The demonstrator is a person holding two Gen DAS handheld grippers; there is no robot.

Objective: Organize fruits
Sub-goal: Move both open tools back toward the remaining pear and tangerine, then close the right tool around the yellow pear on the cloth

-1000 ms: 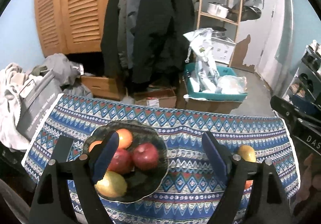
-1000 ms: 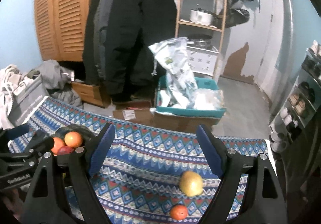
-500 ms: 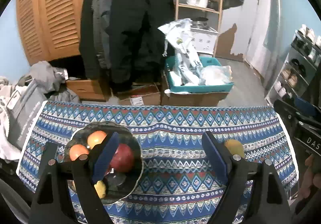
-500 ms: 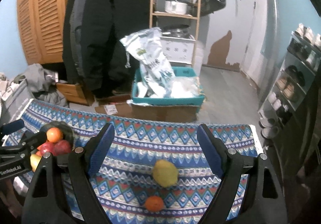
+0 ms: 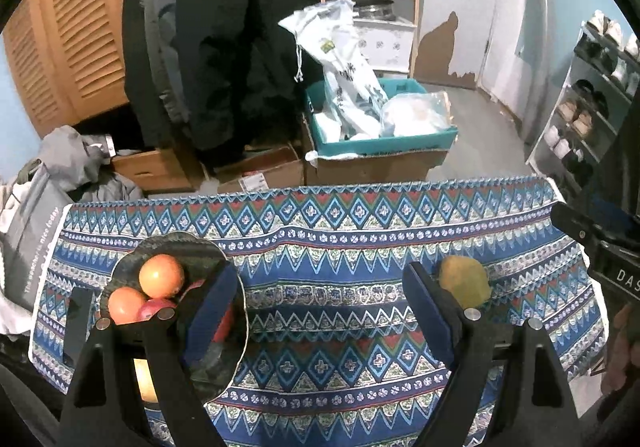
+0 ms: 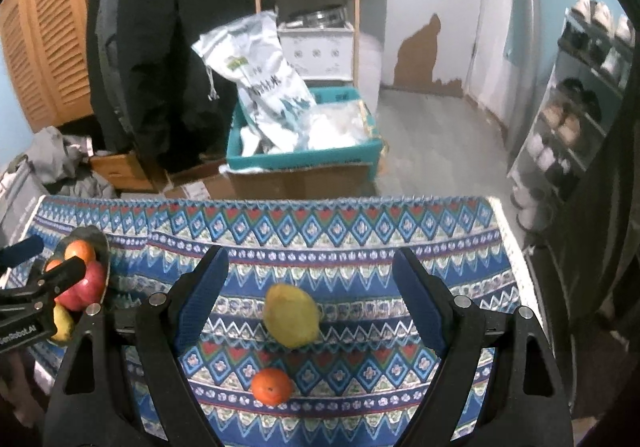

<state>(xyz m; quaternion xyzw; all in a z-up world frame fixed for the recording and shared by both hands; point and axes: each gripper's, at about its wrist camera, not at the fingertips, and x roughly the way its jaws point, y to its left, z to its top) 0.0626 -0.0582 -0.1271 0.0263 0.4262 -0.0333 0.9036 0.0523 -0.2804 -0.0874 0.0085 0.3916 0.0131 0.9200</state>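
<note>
Both claws stood open and empty above the bench (image 6: pixel 460 223), which carried a blue patterned cloth (image 5: pixel 340 247): the left claw (image 5: pixel 316 303) hovered over bare cloth, its left finger in front of the dark bowl (image 5: pixel 132 263), and the right claw (image 6: pixel 308 295) framed the yellow lemon (image 6: pixel 291 315). The bowl sat near the bench's left edge and held two oranges (image 5: pixel 162 275), red apples (image 6: pixel 86 289) and a yellow fruit (image 6: pixel 62 321). The lemon and a loose orange (image 6: pixel 272 386) lay on the cloth toward the right edge, the orange nearer the front edge, the two apart.
</note>
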